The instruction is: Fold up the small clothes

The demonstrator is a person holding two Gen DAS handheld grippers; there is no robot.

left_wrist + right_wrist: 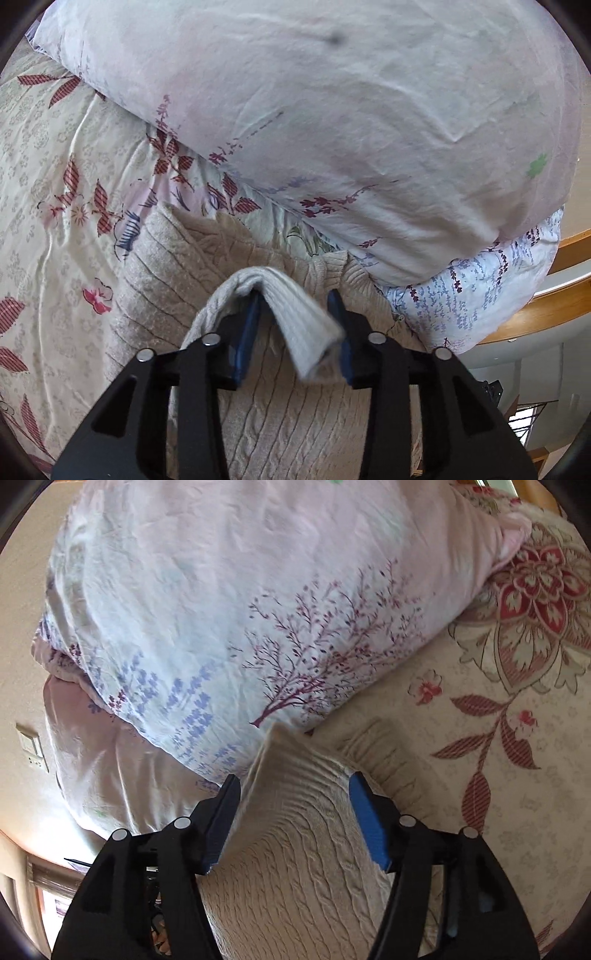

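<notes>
Beige cable-knit wool, a small sweater (280, 424), lay spread on the bed's cream floral sheet (48, 229), just below a bulky white duvet printed with purple trees (351, 122). The left claw (299, 336) stood parted, a ribbed fold of the sweater draped loosely over one blue pad. The right claw (295, 823) stood apart too, the sweater's raised ribbed edge between its pads, unpinched.
</notes>
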